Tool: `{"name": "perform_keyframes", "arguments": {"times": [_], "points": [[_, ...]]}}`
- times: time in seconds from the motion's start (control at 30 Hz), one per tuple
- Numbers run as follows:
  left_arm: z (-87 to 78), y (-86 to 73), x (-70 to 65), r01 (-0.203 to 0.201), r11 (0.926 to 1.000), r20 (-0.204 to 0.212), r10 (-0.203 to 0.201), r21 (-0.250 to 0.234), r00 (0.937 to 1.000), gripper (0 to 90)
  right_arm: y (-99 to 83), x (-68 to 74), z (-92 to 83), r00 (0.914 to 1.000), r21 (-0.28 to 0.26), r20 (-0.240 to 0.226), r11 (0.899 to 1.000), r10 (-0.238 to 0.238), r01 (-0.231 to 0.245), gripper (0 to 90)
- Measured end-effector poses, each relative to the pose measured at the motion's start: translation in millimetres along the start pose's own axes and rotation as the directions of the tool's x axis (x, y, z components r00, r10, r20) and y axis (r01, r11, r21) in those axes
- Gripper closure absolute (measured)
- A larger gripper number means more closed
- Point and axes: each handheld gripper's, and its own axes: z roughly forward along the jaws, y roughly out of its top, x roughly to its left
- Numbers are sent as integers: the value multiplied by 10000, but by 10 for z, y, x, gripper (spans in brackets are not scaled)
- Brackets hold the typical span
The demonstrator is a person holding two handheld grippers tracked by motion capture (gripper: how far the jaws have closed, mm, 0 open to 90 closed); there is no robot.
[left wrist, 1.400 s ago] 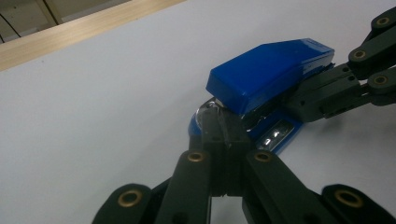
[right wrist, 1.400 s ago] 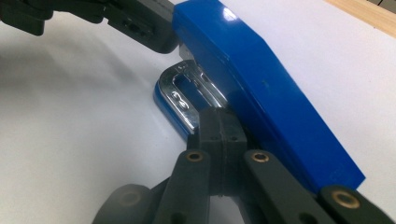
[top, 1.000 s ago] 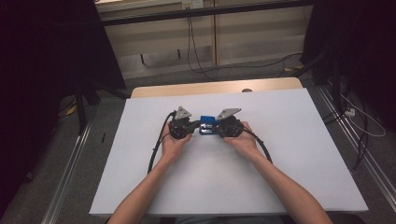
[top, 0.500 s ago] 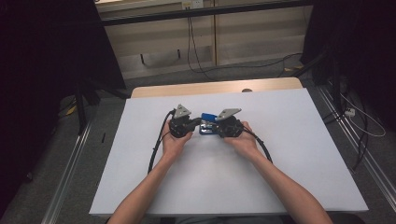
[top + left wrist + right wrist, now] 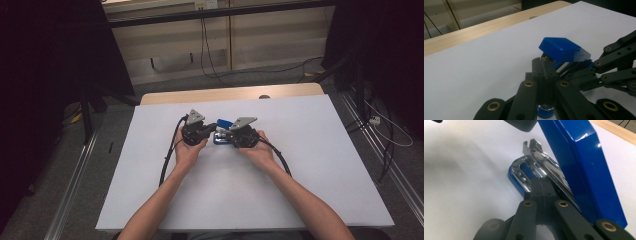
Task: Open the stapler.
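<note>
The blue stapler (image 5: 223,131) lies between both tongs — left (image 5: 206,131), right (image 5: 229,137) — each clenched on it.

This looks like a lab or recording room set up for tests, not a home. A worktop (image 5: 320,165) covered with a plain white sheet stands alone on a grey floor (image 5: 115,125), with dark curtains (image 5: 55,75) hanging on both sides. Metal rails (image 5: 75,180) run along the floor beside it, loose cables (image 5: 215,55) trail across the floor, and pale wall panels (image 5: 270,40) close off the back.
</note>
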Motion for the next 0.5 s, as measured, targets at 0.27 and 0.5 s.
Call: {"name": "perform_keyframes", "arguments": {"times": [0.27, 0.5], "points": [[-8, 49, -20, 7, 9999, 58, -6, -153, 10000, 900, -5, 6, 6, 10000, -81, 39, 10000, 14, -14, 900], [-7, 53, -35, -74, 9997, 2, 74, -237, 10000, 900, -12, 15, 5, 9999, -155, 106, 9999, 73, -71, 900]]}}
